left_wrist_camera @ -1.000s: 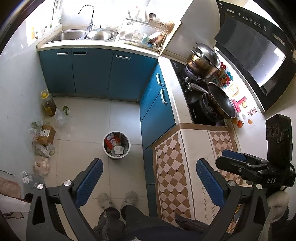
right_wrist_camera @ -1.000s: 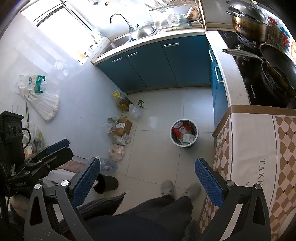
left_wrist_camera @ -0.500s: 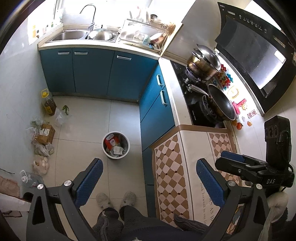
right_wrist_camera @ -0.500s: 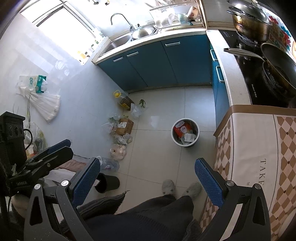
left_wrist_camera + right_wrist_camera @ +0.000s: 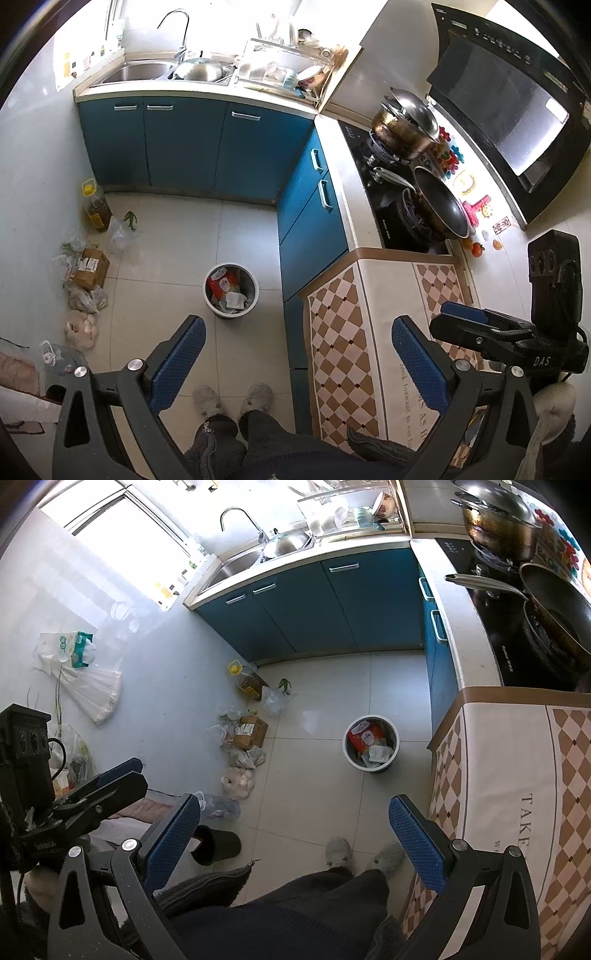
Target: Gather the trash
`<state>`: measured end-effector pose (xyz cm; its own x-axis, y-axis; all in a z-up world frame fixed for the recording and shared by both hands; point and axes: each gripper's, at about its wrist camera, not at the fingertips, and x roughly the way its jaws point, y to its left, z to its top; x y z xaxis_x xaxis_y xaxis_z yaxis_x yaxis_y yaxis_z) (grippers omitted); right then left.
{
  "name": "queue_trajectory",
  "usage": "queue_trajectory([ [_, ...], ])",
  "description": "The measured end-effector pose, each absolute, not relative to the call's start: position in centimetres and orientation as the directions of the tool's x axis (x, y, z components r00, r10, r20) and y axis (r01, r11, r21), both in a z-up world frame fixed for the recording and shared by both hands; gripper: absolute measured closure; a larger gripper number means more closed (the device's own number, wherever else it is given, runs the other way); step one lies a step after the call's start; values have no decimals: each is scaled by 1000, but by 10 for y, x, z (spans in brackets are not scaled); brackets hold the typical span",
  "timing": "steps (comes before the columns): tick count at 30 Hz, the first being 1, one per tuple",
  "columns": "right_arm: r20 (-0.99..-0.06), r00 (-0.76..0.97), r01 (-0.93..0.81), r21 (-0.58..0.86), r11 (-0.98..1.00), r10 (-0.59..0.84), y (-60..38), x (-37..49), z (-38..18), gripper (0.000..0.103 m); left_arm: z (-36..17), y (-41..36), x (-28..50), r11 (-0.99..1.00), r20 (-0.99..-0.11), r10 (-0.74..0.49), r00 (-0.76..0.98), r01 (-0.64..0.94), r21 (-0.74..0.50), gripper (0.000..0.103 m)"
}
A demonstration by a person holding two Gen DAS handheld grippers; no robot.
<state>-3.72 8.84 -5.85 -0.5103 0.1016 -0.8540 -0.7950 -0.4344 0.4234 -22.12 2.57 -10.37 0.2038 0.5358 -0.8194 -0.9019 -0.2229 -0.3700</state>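
L gripper fingers spread, R gripper spread too, both empty, bin w/ wrappers, prob. full

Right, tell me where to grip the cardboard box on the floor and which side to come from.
Probably best from above: the cardboard box lies flat among plastic bags by the wall, so its sides are crowded. Close the right gripper across its narrower width; the open jaws look wide enough, though that is a guess.
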Motion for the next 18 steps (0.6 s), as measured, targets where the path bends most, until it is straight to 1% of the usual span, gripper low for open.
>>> queue_trajectory([
  [18, -849, -516, -798, 429, -424, 112, 93, -30, -54, 0, -102, 28, -215, -217, -815, 541, 206, -902, -372, 0],
])
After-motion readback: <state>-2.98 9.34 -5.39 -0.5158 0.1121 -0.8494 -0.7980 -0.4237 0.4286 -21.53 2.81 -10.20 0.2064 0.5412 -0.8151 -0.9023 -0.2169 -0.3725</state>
